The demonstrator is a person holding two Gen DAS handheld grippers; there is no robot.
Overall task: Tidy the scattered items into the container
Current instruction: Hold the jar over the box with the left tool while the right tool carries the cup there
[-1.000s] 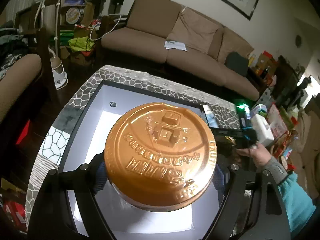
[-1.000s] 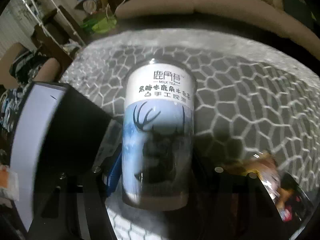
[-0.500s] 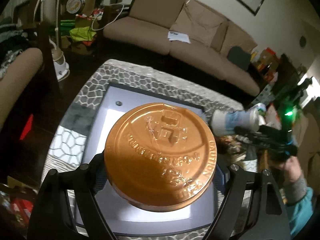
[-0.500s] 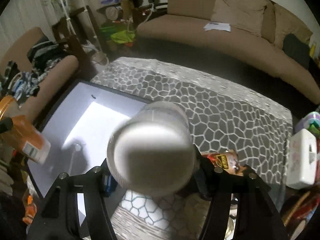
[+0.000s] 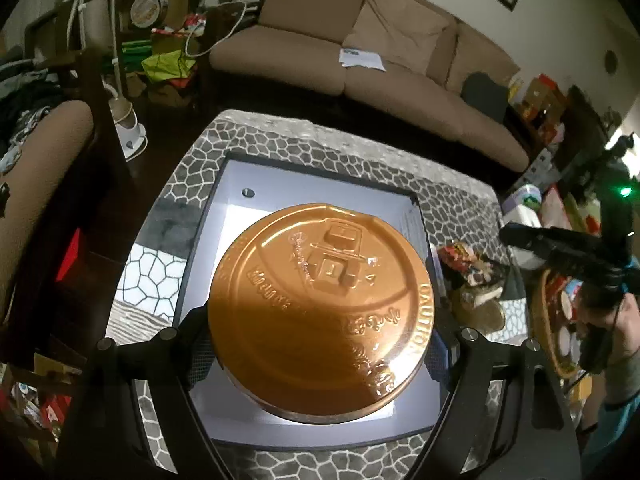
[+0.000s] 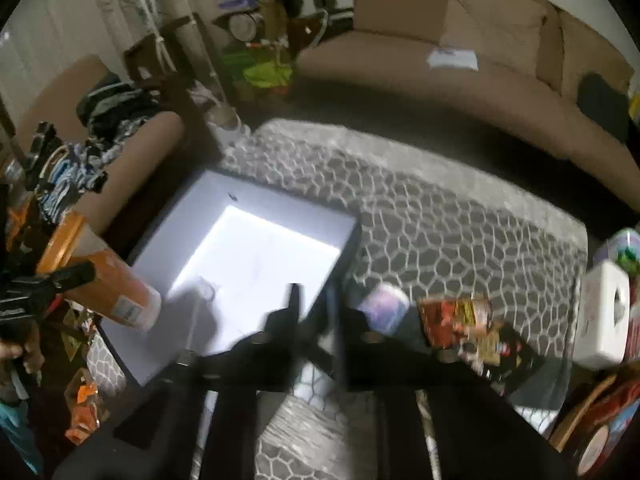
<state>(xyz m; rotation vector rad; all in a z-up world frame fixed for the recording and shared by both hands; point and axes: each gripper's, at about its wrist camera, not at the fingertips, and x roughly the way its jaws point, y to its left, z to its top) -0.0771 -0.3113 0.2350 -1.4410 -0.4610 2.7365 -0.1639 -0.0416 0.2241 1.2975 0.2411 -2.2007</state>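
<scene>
My left gripper (image 5: 320,320) is shut on a cup with an orange lid (image 5: 320,308), held tilted above the white box (image 5: 320,168). The right wrist view shows that orange cup (image 6: 100,280) at the box's left edge. My right gripper (image 6: 316,312) is blurred, and its jaws are closing with nothing between them. It hovers over the right wall of the box (image 6: 240,200). The pale milk tea cup (image 6: 386,308) is blurred and lies just right of that wall, outside the fingers. In the left wrist view, the right gripper (image 5: 516,236) is held by a hand at the right.
Snack packets (image 6: 456,312) lie on the honeycomb-patterned table (image 6: 440,220) right of the milk tea cup. A white tissue box (image 6: 600,312) and a woven basket (image 5: 548,320) stand at the table's right end. A brown sofa (image 5: 360,72) runs behind, and an armchair sits to the left.
The right gripper lifted the milk tea cup off the table. The cup is now out of its jaws, which have narrowed, and lies beside the box. The left gripper keeps the orange cup over the box.
</scene>
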